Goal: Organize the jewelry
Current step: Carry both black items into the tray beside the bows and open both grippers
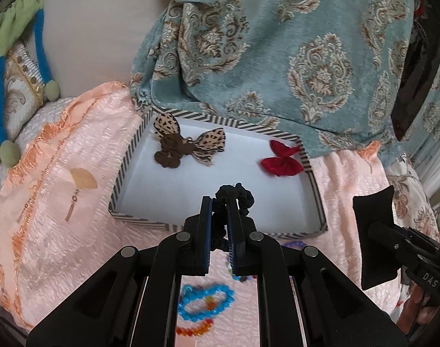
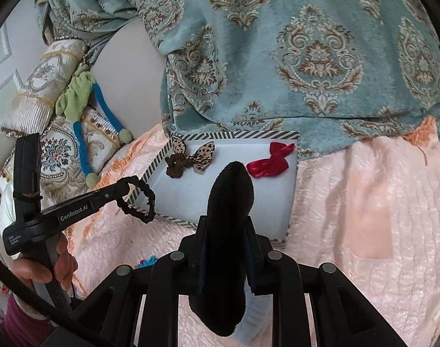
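Note:
A white tray with a striped rim [image 1: 124, 170] [image 2: 292, 188] lies on the pink bedspread. In it are a leopard-print bow [image 1: 211, 141] [image 2: 204, 151], a brown flower clip [image 1: 169, 151] [image 2: 175, 166] and a red bow [image 1: 282, 159] [image 2: 270, 160]. My left gripper [image 1: 220, 205] [image 2: 127, 186] is shut on a black scrunchie [image 1: 244, 198] [image 2: 146, 202] and holds it over the tray's near edge. My right gripper [image 2: 224, 225] is shut on a black velvet pad [image 2: 231, 199] [image 1: 374, 237], held at the tray's right side.
Blue beads [image 1: 205, 303] and orange beads [image 1: 195, 329] lie on the pink spread [image 1: 60, 217] under my left gripper. A teal patterned blanket [image 1: 277, 43] [image 2: 306, 57] rises behind the tray. Cushions and a blue-green plush toy [image 1: 0, 92] [image 2: 81, 110] sit at the left.

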`<state>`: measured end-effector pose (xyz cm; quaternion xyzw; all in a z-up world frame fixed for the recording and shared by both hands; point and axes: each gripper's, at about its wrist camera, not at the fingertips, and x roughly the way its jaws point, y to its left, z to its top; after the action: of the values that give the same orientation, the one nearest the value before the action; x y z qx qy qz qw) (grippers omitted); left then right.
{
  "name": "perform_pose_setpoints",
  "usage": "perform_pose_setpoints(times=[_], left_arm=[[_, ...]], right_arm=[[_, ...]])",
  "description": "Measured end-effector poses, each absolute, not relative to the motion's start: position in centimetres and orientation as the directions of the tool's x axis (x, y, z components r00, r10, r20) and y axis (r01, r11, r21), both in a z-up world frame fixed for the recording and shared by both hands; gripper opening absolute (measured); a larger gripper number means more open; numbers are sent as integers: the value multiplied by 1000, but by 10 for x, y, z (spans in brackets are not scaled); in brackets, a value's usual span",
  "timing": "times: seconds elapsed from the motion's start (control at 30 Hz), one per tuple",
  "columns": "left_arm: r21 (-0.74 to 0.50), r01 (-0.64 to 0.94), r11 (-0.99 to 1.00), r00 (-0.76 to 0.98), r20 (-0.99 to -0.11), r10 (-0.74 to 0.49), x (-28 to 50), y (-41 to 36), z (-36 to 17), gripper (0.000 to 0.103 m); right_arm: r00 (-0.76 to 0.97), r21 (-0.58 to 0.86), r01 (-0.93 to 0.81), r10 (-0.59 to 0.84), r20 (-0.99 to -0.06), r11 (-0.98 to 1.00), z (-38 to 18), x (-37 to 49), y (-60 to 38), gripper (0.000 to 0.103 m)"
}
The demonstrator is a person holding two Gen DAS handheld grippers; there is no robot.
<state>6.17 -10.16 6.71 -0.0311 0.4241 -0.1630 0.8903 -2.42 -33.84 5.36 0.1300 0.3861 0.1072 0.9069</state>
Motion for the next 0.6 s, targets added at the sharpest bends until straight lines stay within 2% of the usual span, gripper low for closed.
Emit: perform_pose_setpoints(times=[0.4,0.6], left_arm=[[-178,238,955,576,-766,-286,100,-103,54,9],[-225,212,951,547,-779,-306,125,-106,43,8]], right_arm=[[642,360,-109,342,-686,927,37,22,-336,20],[603,374,-121,368,-708,919,21,52,-329,20]])
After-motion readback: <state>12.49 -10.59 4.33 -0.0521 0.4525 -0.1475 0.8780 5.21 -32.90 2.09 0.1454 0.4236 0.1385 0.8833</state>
